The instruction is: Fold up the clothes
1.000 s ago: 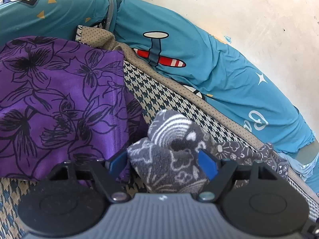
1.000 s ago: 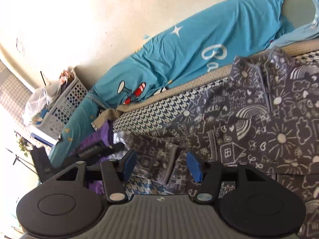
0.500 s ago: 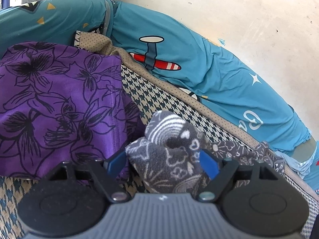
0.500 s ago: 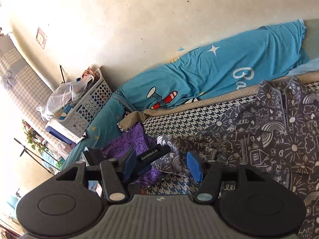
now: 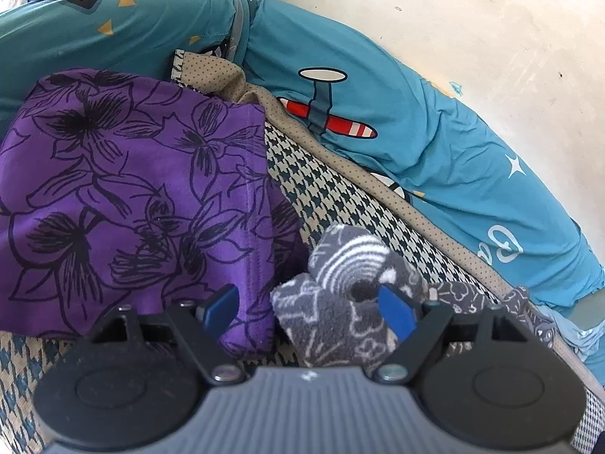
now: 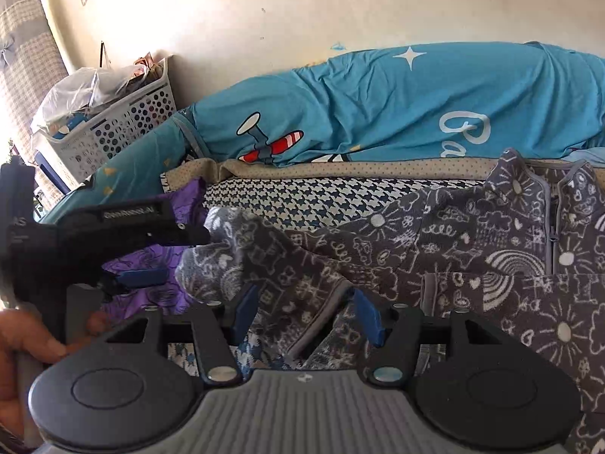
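Here both grippers gape wide — left gripper [image 5: 310, 306] and right gripper [image 6: 304, 312] straddle the grey fleece [image 6: 472, 257].

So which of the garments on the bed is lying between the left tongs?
The grey doodle-print fleece: its bunched sleeve sits between the open left tongs. The purple flowered garment lies beside them, folded, not between them.

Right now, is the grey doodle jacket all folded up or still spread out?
Mostly spread out. The grey jacket lies open on the bed with its zipper showing; only its sleeve is bunched up between the left gripper pads.
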A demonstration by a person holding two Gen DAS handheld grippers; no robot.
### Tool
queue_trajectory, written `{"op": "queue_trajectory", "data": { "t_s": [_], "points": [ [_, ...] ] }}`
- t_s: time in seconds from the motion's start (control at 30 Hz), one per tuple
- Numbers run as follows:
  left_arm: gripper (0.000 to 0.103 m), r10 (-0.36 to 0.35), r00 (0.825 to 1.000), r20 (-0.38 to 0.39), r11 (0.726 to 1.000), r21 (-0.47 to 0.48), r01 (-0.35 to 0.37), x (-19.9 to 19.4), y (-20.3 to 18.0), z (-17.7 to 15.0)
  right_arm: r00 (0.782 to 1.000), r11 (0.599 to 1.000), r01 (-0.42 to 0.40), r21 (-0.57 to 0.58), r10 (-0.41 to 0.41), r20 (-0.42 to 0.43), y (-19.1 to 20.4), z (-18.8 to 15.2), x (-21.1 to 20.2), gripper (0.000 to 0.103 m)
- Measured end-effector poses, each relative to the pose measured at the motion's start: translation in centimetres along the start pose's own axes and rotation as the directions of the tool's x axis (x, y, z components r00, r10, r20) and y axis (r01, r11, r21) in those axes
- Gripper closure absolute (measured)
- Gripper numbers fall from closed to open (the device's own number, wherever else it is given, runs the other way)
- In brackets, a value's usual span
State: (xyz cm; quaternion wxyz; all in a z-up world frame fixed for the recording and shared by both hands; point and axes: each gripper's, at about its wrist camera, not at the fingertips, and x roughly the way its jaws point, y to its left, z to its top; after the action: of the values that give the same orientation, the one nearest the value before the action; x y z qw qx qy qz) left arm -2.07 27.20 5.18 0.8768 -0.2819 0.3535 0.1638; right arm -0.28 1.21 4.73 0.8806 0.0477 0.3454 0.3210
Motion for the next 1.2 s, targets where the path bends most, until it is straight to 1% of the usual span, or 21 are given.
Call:
{"op": "queue_trajectory", "data": {
  "t_s": [0.23, 0.4, 0.43, 0.47, 0.5, 0.57, 0.6, 0.63, 0.67, 0.77, 0.87, 0.93, 1.03, 1.1, 1.17, 1.2],
  "points": [
    [0.022, 0.010, 1.000, -0.010, 1.000, 0.011, -0.010, 0.4, -0.3, 0.0, 1.000, 0.998, 0.013, -0.065, -0.014, -0.015, -1.6, -0.6, 4.8, 0.046],
    [0.022, 0.009, 1.000, -0.019, 1.000, 0.011, -0.009, 0.8, -0.5, 0.0, 1.000, 1.000, -0.001, -0.025, 0.000, -0.013, -2.8, -0.7, 7.4, 0.046],
    [0.022, 0.009, 1.000, -0.019, 1.000, 0.011, -0.009, 0.8, -0.6, 0.0, 1.000, 1.000, -0.001, -0.024, 0.001, -0.008, -2.8, -0.7, 7.7, 0.048],
    [0.022, 0.009, 1.000, -0.019, 1.000, 0.011, -0.009, 0.9, -0.6, -0.1, 1.000, 1.000, -0.008, -0.029, 0.008, -0.003, -2.7, -0.7, 7.9, 0.055],
    [0.022, 0.011, 1.000, -0.017, 1.000, 0.012, -0.010, 0.9, -0.7, -0.1, 1.000, 0.999, -0.014, -0.035, 0.014, 0.001, -2.5, -0.8, 8.1, 0.060],
    [0.022, 0.017, 1.000, -0.014, 1.000, 0.014, -0.017, 1.0, -0.8, -0.1, 1.000, 0.999, -0.018, -0.049, 0.018, -0.001, -2.1, -0.8, 8.4, 0.076],
    [0.022, 0.020, 1.000, -0.013, 1.000, 0.014, -0.020, 1.0, -0.9, -0.2, 1.000, 0.998, -0.015, -0.055, 0.015, 0.003, -2.0, -0.9, 8.4, 0.081],
    [0.022, 0.023, 1.000, -0.012, 1.000, 0.012, -0.023, 1.1, -0.9, -0.2, 1.000, 0.998, -0.028, -0.048, 0.028, 0.000, -2.0, -0.9, 8.3, 0.092],
    [0.022, 0.025, 1.000, -0.012, 1.000, 0.011, -0.024, 1.1, -1.0, -0.3, 0.999, 0.998, -0.042, -0.040, 0.042, -0.003, -2.1, -0.8, 8.2, 0.094],
    [0.022, 0.022, 1.000, -0.011, 1.000, 0.009, -0.022, 1.3, -1.3, -0.4, 0.997, 0.998, -0.066, 0.004, 0.066, 0.027, -2.5, -0.4, 6.6, 0.096],
    [0.022, 0.007, 1.000, 0.001, 1.000, 0.017, -0.007, 1.2, -1.8, -0.6, 0.993, 0.998, -0.043, 0.039, 0.038, 0.111, -3.3, 0.7, 3.4, 0.096],
    [0.020, -0.026, 1.000, 0.014, 0.999, 0.031, 0.025, 1.0, -2.5, -0.7, 0.985, 0.994, -0.024, 0.103, 0.006, 0.175, -4.8, 1.7, 0.7, 0.096],
    [0.017, -0.080, 0.996, 0.025, 0.996, 0.052, 0.078, 0.7, -3.7, -0.8, 0.964, 0.984, 0.014, 0.180, -0.061, 0.260, -7.9, 2.9, -3.3, 0.096],
    [0.017, -0.117, 0.993, 0.024, 0.991, 0.073, 0.115, 0.7, -5.0, -1.0, 0.943, 0.974, 0.042, 0.223, -0.112, 0.313, -10.1, 3.7, -6.1, 0.096],
    [0.016, -0.132, 0.991, 0.019, 0.987, 0.097, 0.129, 0.8, -6.3, -1.3, 0.922, 0.962, 0.100, 0.255, -0.186, 0.341, -12.0, 3.7, -8.6, 0.096],
    [0.016, -0.134, 0.991, 0.014, 0.985, 0.109, 0.132, 1.0, -6.9, -1.3, 0.912, 0.951, 0.115, 0.286, -0.215, 0.348, -13.1, 3.5, -9.8, 0.096]
  ]
}}
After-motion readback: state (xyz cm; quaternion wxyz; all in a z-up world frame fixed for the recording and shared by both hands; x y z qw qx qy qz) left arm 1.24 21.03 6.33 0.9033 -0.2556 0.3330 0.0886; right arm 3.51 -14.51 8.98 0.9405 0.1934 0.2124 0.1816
